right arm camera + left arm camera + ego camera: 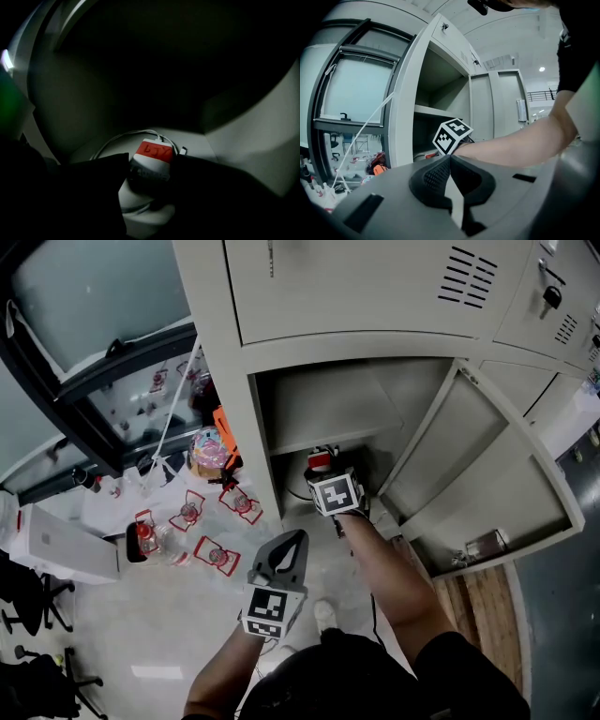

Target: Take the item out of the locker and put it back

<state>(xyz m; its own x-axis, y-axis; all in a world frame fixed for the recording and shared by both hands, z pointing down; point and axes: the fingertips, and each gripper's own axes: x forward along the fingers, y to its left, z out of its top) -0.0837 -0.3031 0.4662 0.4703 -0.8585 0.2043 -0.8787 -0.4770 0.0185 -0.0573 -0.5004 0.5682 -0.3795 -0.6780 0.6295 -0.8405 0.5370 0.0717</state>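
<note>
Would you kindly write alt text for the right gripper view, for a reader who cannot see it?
The right gripper, jaws apart, reaches into a dark locker, with a small white device bearing a red label lying between the jaws. A white cable curls behind the device on the locker floor.

The left tongs (450,161) are held back, jaws together; the outstretched right arm (389,568) angles the right tongs (152,159) downward, jaws wide apart.
</note>
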